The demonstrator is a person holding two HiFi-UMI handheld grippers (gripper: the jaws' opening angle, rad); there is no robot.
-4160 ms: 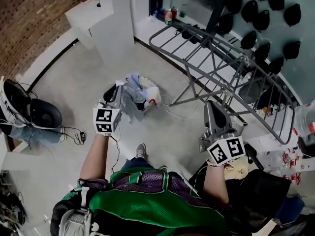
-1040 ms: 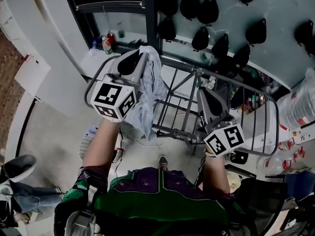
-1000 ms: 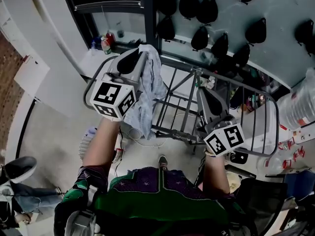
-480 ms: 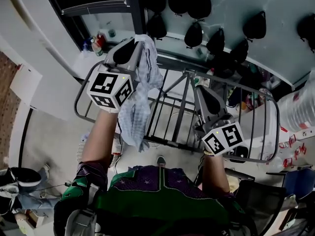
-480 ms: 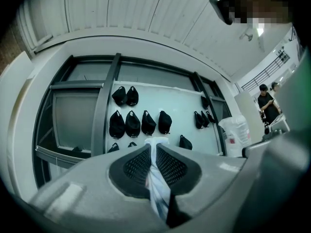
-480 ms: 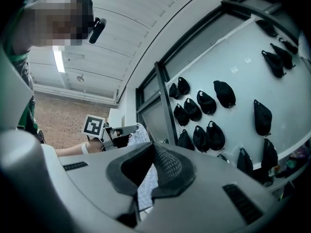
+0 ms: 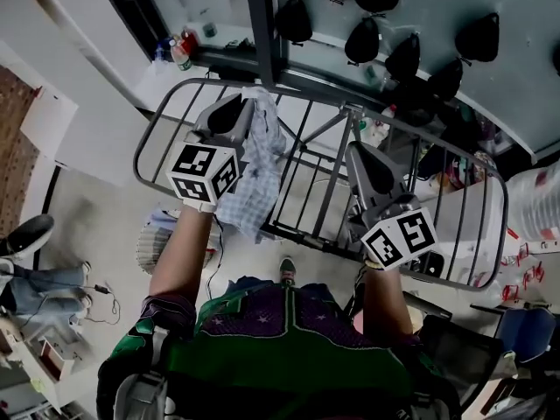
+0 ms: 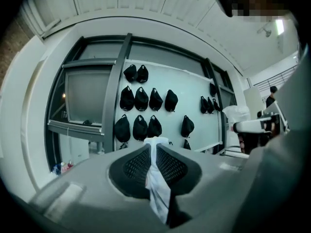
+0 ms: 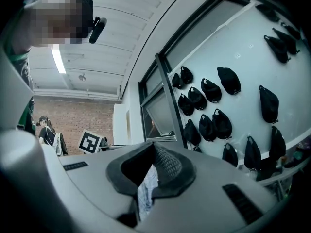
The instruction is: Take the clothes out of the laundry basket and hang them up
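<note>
Head view: left tool (image 7: pixel 248 105) clamps pale garment (image 7: pixel 251 185) above drying rack (image 7: pixel 325 204).

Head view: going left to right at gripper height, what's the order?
Black shoe with a pale sole → left gripper → pale checked cloth → right gripper. The grey metal drying rack spans most of the width, so it is left out.

A pale blue-and-white checked cloth garment (image 7: pixel 254 178) is pinched at its top edge between the closed jaws of the left gripper (image 7: pixel 243 103) and hangs down crumpled, over the bars of the grey metal drying rack (image 7: pixel 289 92). The rack stands unfolded with its other bars bare. Below it on the floor, a white ribbed laundry basket (image 7: pixel 156 245) shows partly behind the left arm.
</note>
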